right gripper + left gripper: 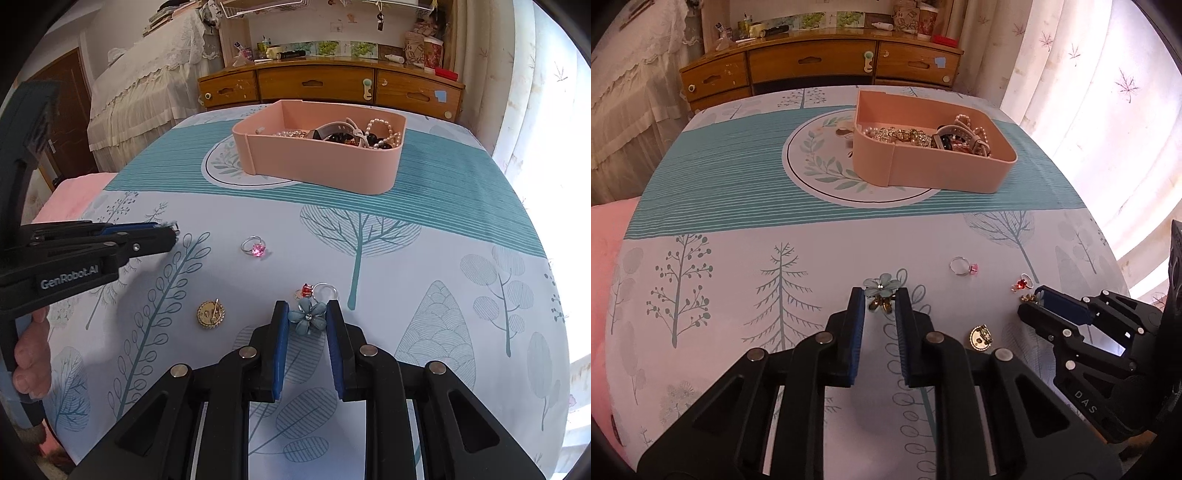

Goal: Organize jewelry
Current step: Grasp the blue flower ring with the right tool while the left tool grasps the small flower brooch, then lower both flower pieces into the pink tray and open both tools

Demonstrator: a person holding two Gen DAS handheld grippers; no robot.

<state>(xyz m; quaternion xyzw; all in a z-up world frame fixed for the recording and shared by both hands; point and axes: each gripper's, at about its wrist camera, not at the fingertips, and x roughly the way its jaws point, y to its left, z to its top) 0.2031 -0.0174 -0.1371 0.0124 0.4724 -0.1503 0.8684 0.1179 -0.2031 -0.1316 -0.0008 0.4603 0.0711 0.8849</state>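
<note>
Pinching blue flower earrings, left tool (880, 295) & right tool (307, 313); "GenRobot.AI", maybe "DAS" printed.

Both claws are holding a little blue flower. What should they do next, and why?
Probably carry the left gripper's blue flower to the pink box. Both grippers are shut on flowers, the box already holds jewelry, and rings remain on the cloth.
</note>
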